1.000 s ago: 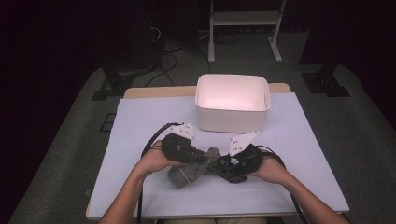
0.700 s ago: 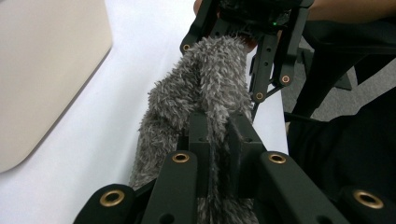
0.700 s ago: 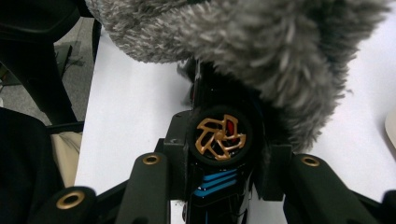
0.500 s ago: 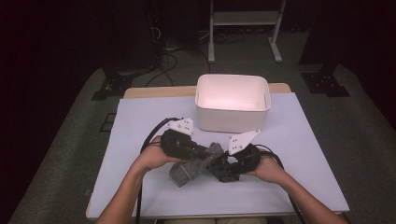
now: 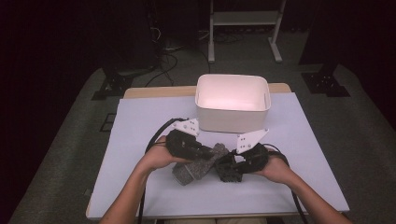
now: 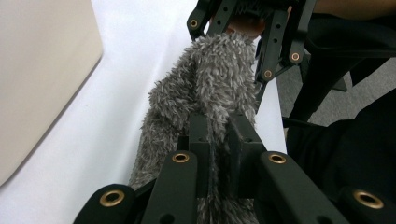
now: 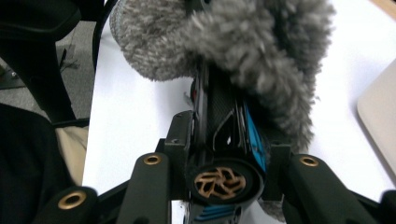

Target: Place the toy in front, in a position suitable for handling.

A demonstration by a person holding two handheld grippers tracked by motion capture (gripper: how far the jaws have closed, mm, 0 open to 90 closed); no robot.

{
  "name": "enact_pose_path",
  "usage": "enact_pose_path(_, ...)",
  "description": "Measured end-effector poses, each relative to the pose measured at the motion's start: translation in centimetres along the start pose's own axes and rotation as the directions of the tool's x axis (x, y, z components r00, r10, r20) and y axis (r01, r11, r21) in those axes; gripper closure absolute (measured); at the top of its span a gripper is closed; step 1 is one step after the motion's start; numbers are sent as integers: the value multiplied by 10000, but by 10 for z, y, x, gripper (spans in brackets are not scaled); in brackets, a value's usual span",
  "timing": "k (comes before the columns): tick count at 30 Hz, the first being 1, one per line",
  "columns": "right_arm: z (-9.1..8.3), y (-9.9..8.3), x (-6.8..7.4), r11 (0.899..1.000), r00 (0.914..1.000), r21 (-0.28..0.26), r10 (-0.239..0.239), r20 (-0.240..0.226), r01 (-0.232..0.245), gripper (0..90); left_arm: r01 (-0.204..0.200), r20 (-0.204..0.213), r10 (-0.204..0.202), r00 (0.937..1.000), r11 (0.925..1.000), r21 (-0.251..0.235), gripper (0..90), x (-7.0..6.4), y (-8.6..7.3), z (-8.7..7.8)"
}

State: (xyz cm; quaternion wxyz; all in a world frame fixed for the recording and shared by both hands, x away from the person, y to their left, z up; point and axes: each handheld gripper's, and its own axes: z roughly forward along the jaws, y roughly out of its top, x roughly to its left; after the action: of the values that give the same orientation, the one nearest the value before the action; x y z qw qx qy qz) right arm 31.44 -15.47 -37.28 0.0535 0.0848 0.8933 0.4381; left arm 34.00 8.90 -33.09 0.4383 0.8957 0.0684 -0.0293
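Now the left gripper has its jaws almost closed on the grey fuzzy cloth; in the left gripper view the fibres of the cloth are pinched between the two black jaws. This cloth lies in front of the white bin, on the person's side, a little to the left of it. The right gripper, just right of the cloth, is closed on a black device with blue edges, whose far end disappears into the cloth. The two grippers nearly meet in front of the bin. All stands on a white table, and the bin is near its far edge. Behind the bin there is a dark room with a grey floor, cables and a metal stand. Compared with one second ago, the grippers and the cloth keep nearly the same place in front of the bin.
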Motion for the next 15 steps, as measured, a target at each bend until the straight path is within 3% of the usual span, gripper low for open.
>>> enact_pose_path(7, 10, 9, 1, 9997, 9998, 185, -182, -81, 184, 642, 63, -30, -62, 10000, 9999, 105, 821, -1, -3, -5)
enact_pose_path(10, 7, 11, 2, 9980, 9997, 598, -224, -17, 224, 632, -3, 63, 3, 10000, 10000, 66, 821, -2, -1, -1)
enact_pose_path(15, 2, 4, -1, 9902, 10000, 1396, 70, -49, -63, 511, -264, 233, 262, 9994, 9996, 73, 821, -6, 7, 5)
